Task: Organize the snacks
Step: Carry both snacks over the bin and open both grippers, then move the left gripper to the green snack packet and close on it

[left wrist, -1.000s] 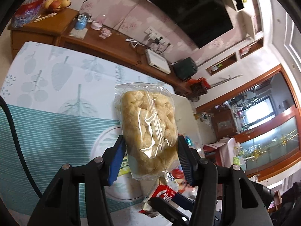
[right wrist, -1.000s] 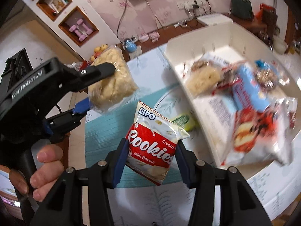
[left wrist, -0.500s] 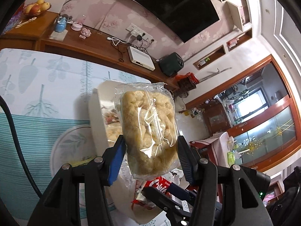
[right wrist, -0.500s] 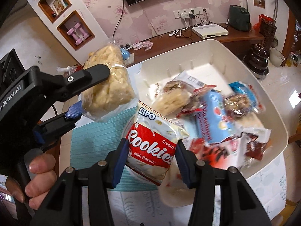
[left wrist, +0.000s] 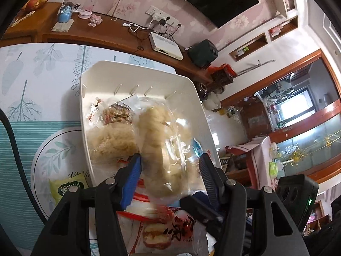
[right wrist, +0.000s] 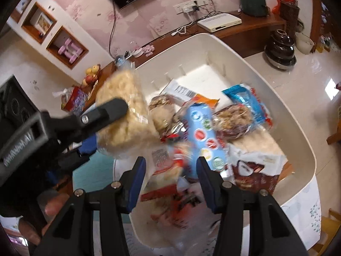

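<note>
Clear plastic bag of pale puffed snacks (left wrist: pixel 162 149) | clenched in your left gripper (left wrist: pixel 170 170) | red-and-white cookie packet (right wrist: pixel 172 160), blurred, pinched in your right gripper (right wrist: pixel 171 170) | both now over the white plastic bin (left wrist: pixel 127 76), no longer over the mat | ready to drop; yellow-green sachet (left wrist: pixel 68 188) remains left, outside.

We see a softly daylit room, with brightness coming from a window (left wrist: pixel 297 108) and a glare patch on the floor (right wrist: pixel 331 88). Fisheye curvature bends the edges into black corners. Motion blur smears the snack packets (right wrist: pixel 183 170) nearest us.
</note>
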